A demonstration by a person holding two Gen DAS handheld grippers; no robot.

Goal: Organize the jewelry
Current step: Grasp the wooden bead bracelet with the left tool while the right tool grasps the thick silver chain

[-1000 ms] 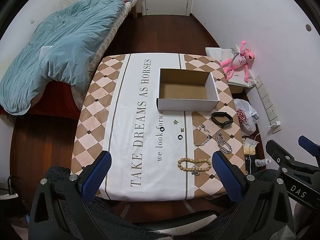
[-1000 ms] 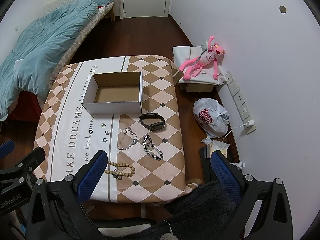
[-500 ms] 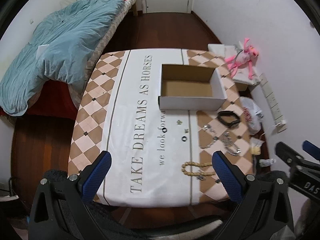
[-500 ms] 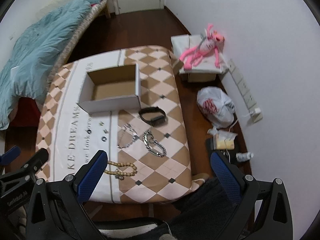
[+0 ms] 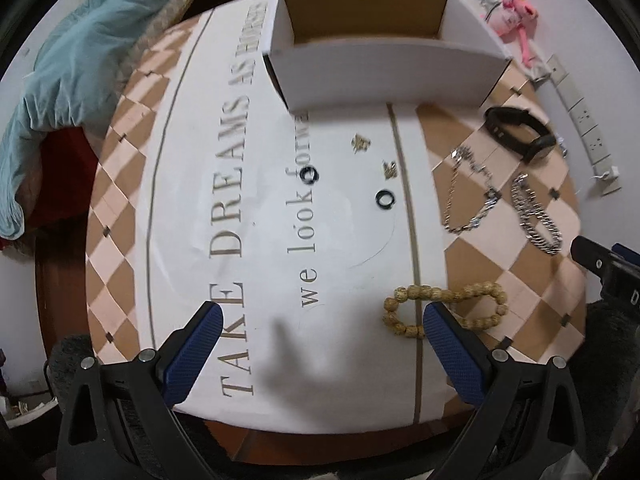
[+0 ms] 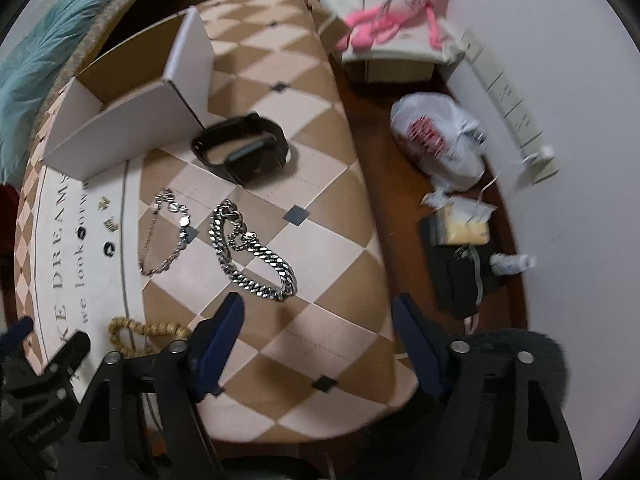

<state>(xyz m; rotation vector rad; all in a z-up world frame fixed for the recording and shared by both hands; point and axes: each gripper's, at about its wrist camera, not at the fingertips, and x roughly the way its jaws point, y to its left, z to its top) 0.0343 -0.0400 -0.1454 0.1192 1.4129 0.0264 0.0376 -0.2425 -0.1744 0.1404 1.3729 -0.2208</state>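
Observation:
An open white cardboard box (image 5: 384, 64) (image 6: 120, 120) stands at the table's far side. In front of it lie a black wristband (image 5: 520, 132) (image 6: 244, 148), a thin silver chain (image 5: 468, 196) (image 6: 164, 236), a thick silver chain (image 5: 536, 220) (image 6: 252, 252), a wooden bead bracelet (image 5: 444, 308) (image 6: 144, 328), two black rings (image 5: 310, 175) (image 5: 386, 200) and two small gold earrings (image 5: 361, 143) (image 5: 390, 168). My left gripper (image 5: 320, 336) is open and empty above the near table edge, its right finger over the bead bracelet. My right gripper (image 6: 320, 332) is open and empty just short of the thick chain.
The table wears a checked cloth (image 5: 120, 184) with printed lettering. A bed with a blue duvet (image 5: 68, 64) is to the left. On the floor to the right are a pink plush toy on a box (image 6: 396, 20), a white plastic bag (image 6: 436, 140) and a wall power strip (image 6: 516, 112).
Both grippers have dropped down and forward toward the table, so the jewelry looks much larger. The right gripper has closed in on the thick chain, the left on the bead bracelet.

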